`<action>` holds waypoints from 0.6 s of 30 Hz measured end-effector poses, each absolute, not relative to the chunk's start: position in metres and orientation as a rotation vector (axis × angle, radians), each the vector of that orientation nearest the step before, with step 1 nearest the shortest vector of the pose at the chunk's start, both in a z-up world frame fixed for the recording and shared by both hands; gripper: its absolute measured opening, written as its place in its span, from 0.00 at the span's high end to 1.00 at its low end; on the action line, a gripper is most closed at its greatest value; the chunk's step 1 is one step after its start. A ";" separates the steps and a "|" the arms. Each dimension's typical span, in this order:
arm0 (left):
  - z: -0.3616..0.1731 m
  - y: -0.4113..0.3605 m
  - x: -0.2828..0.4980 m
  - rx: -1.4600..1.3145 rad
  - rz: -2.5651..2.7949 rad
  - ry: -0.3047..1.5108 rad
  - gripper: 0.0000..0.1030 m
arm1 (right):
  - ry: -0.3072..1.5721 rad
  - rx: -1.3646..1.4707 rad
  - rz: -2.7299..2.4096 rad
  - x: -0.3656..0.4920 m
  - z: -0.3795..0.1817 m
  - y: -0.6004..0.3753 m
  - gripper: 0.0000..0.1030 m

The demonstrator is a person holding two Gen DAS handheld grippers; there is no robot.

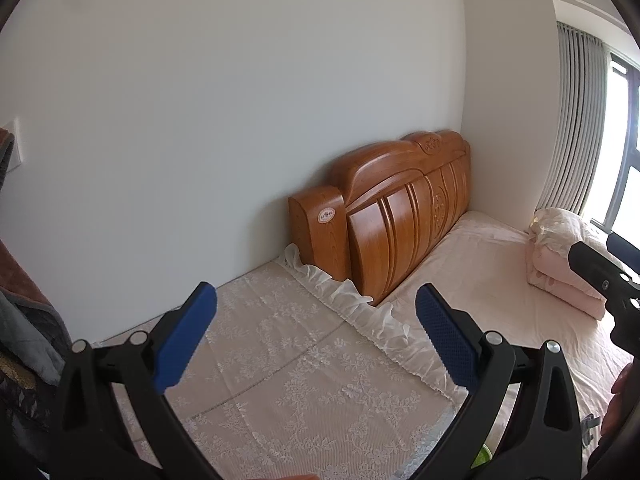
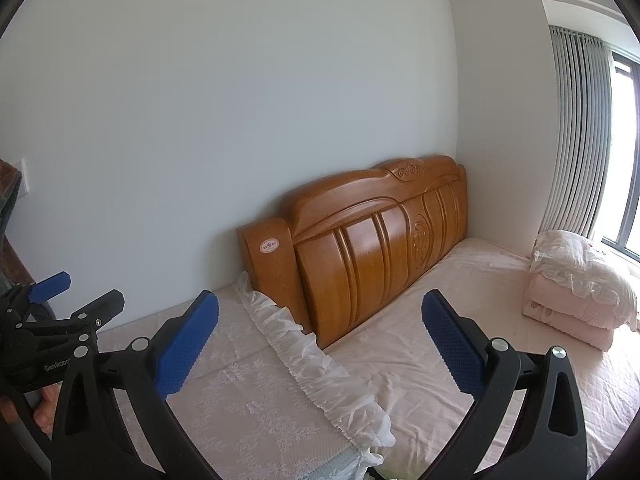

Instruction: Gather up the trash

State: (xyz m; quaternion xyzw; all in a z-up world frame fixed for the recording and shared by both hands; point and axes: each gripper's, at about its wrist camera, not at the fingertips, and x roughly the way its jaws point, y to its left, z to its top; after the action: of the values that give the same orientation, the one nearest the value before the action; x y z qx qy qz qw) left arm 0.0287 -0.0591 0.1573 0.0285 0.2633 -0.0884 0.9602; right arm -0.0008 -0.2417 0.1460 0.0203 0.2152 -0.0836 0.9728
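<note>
No trash shows in either view. My left gripper (image 1: pixel 316 332) is open and empty, its blue pads (image 1: pixel 188 332) spread wide above a lace-covered surface (image 1: pixel 280 380) beside the bed. My right gripper (image 2: pixel 320 340) is open and empty too, held above the lace cover's frilled edge (image 2: pixel 308 356). The left gripper also shows at the left edge of the right wrist view (image 2: pixel 60 304), open. Part of the right gripper's black body shows at the right edge of the left wrist view (image 1: pixel 600 280).
A carved wooden headboard (image 2: pixel 372 240) stands against the white wall. A bed with a pink sheet (image 2: pixel 460 320) lies right of it, with folded pink bedding (image 2: pixel 576 300) near the window and grey curtain (image 2: pixel 580 140). Cloth hangs at the left (image 1: pixel 24 320).
</note>
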 end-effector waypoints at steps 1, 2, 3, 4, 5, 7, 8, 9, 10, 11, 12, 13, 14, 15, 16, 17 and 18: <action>0.157 -0.059 0.029 0.058 -0.180 0.534 0.07 | 0.434 0.043 -0.169 0.000 0.147 -0.243 0.02; 0.157 -0.059 0.030 0.057 -0.181 0.535 0.07 | 0.434 0.045 -0.168 -0.001 0.147 -0.243 0.02; 0.156 -0.059 0.030 0.057 -0.183 0.535 0.07 | 0.434 0.047 -0.168 -0.001 0.147 -0.244 0.02; 0.156 -0.059 0.030 0.058 -0.183 0.535 0.07 | 0.435 0.049 -0.170 -0.001 0.146 -0.244 0.02; 0.156 -0.059 0.030 0.058 -0.183 0.535 0.07 | 0.436 0.050 -0.171 -0.001 0.146 -0.245 0.02; 0.155 -0.060 0.031 0.059 -0.187 0.537 0.07 | 0.438 0.051 -0.174 -0.001 0.145 -0.245 0.02; 0.154 -0.061 0.031 0.060 -0.189 0.538 0.07 | 0.438 0.051 -0.174 -0.001 0.145 -0.245 0.02; 0.154 -0.061 0.031 0.063 -0.190 0.539 0.07 | 0.438 0.051 -0.175 -0.001 0.145 -0.245 0.02; 0.154 -0.061 0.031 0.064 -0.189 0.539 0.07 | 0.439 0.051 -0.175 -0.001 0.144 -0.245 0.02; 0.153 -0.061 0.032 0.065 -0.188 0.539 0.07 | 0.438 0.051 -0.175 -0.001 0.144 -0.246 0.02; 0.153 -0.061 0.032 0.064 -0.190 0.540 0.07 | 0.438 0.052 -0.176 -0.001 0.144 -0.246 0.02; 0.154 -0.061 0.032 0.064 -0.192 0.540 0.07 | 0.439 0.052 -0.175 -0.001 0.144 -0.246 0.02; 0.153 -0.062 0.031 0.063 -0.192 0.540 0.07 | 0.439 0.053 -0.175 -0.001 0.144 -0.246 0.02; 0.153 -0.062 0.031 0.064 -0.193 0.540 0.07 | 0.439 0.052 -0.175 -0.001 0.144 -0.246 0.02; 0.153 -0.062 0.031 0.064 -0.191 0.540 0.07 | 0.440 0.053 -0.177 -0.001 0.143 -0.246 0.02; 0.153 -0.062 0.031 0.065 -0.191 0.541 0.07 | 0.440 0.053 -0.177 -0.001 0.143 -0.245 0.02; 0.153 -0.063 0.031 0.067 -0.189 0.540 0.07 | 0.441 0.054 -0.177 -0.001 0.143 -0.246 0.02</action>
State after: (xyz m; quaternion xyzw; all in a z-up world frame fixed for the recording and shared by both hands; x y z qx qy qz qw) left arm 0.0306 -0.0626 0.1534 0.0332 0.2663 -0.0931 0.9588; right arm -0.0009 -0.2455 0.1430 0.0267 0.2184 -0.0877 0.9716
